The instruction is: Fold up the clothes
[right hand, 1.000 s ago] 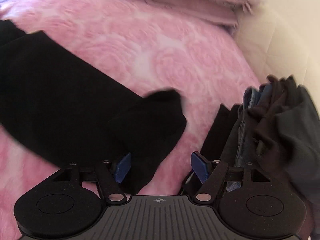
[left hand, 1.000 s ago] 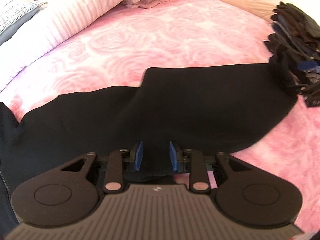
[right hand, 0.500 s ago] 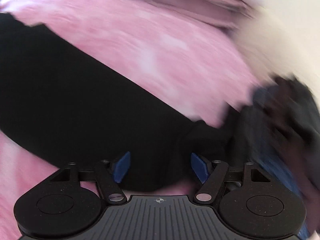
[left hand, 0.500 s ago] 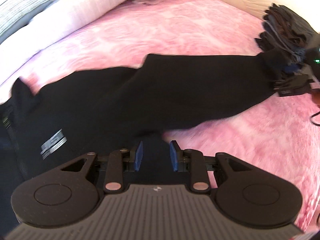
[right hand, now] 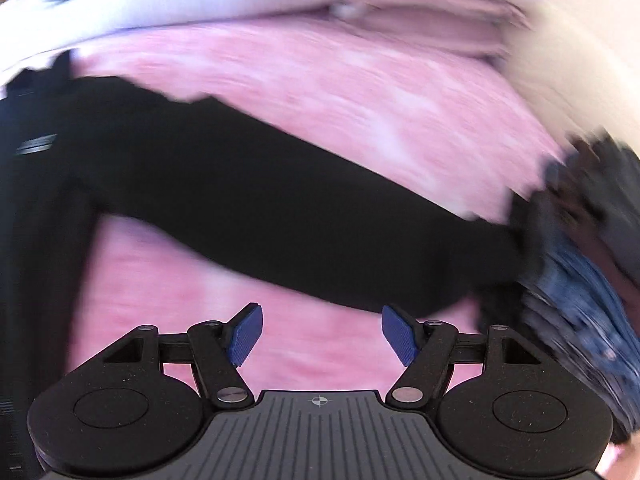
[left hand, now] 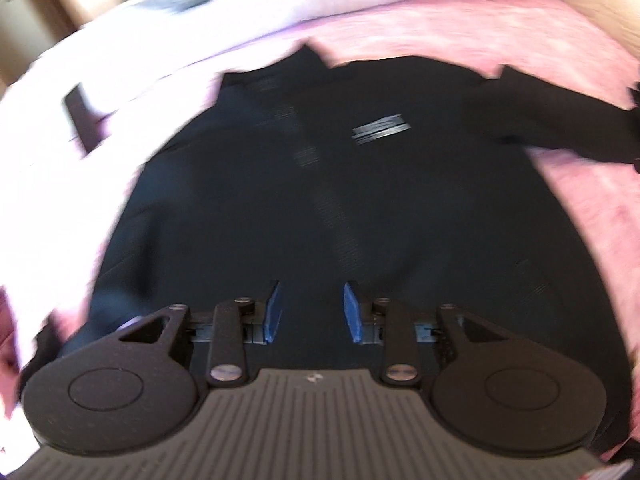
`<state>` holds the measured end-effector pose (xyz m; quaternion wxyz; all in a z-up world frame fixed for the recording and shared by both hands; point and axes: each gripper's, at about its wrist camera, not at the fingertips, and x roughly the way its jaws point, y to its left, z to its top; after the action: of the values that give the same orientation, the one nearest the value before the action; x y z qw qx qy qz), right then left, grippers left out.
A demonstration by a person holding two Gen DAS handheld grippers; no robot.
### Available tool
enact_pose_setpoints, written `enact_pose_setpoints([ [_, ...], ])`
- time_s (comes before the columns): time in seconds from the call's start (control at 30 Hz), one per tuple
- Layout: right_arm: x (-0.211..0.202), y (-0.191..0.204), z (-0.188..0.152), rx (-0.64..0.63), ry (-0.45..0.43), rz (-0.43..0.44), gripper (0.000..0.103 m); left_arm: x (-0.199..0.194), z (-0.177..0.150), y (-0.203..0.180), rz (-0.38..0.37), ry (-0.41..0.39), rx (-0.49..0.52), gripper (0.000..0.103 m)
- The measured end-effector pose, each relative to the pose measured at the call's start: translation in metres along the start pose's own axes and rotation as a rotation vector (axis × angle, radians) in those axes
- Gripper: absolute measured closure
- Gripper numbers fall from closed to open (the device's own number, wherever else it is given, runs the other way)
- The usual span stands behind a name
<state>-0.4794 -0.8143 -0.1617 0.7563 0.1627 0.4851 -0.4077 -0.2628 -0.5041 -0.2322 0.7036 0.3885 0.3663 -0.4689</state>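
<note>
- Black top (left hand: 320,200) lies spread on the pink bedspread (left hand: 460,28), collar toward the pillows (left hand: 200,12), front up, small striped logo (left hand: 382,130) on the chest.
- One sleeve (right hand: 280,216) runs out flat across the bedspread to the right — its cuff end reaches the pile of dark clothes (right hand: 580,264), touching or overlapping it; blur makes it hard to tell which.
- Left gripper (left hand: 312,312) hangs over the lower body of the top, pointing down at it. Its jaws have just been opening, and they now stand a little apart, with dark cloth seen behind the gap but nothing visibly pinched between the pads.
- Right gripper (right hand: 320,336) has its jaws well apart and empty — only bare pink bedspread between them, the sleeve just beyond the tips.
- Both views are smeared, so fine details of hem and edges can't be read.
- Step, as I judge it: laying out is done, the top is flat and neither tool holds it; the first fold is not yet started.
- Next move likely calls for the right gripper to reach forward, clamp the sleeve near its cuff and bring it across the chest, clear of the pile.
- Left gripper would probably need to pin or take the body edge so the top doesn't drag.
</note>
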Motion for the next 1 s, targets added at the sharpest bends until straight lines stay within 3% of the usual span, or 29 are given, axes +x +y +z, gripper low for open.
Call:
enact_pose_setpoints([
  [0.2, -0.035, 0.121, 0.026, -0.153, -0.081, 0.174, 0.033, -0.03, -0.065, 0.11, 0.138, 0.013, -0.012, 0.067],
  [0.3, -0.049, 0.195, 0.038, -0.217, -0.113, 0.233, 0.033, -0.025, -0.103, 0.174, 0.188, 0.019, 0.026, 0.066],
  [0.43, -0.071, 0.3, 0.047, -0.292, -0.153, 0.25, 0.033, -0.001, -0.149, 0.261, 0.183, 0.024, 0.145, 0.066],
  [0.53, -0.076, 0.372, 0.049, -0.266, -0.13, 0.251, 0.033, 0.011, -0.163, 0.332, 0.123, 0.001, 0.13, 0.062],
  [0.6, -0.074, 0.421, 0.05, -0.245, -0.096, 0.274, 0.033, 0.023, -0.161, 0.382, 0.006, 0.021, -0.057, 0.055],
  [0.7, -0.074, 0.493, 0.056, -0.283, -0.081, 0.311, 0.033, 0.053, -0.155, 0.437, -0.155, 0.066, -0.328, 0.054],
  [0.8, -0.079, 0.55, 0.064, -0.349, -0.086, 0.361, 0.033, 0.079, -0.157, 0.461, -0.255, 0.072, -0.499, 0.054],
  [0.9, -0.086, 0.579, 0.073, -0.401, -0.104, 0.368, 0.033, 0.103, -0.161, 0.477, -0.345, 0.105, -0.649, 0.054],
  [1.0, -0.089, 0.583, 0.079, -0.403, -0.11, 0.339, 0.033, 0.1, -0.164, 0.499, -0.38, 0.028, -0.742, 0.054],
])
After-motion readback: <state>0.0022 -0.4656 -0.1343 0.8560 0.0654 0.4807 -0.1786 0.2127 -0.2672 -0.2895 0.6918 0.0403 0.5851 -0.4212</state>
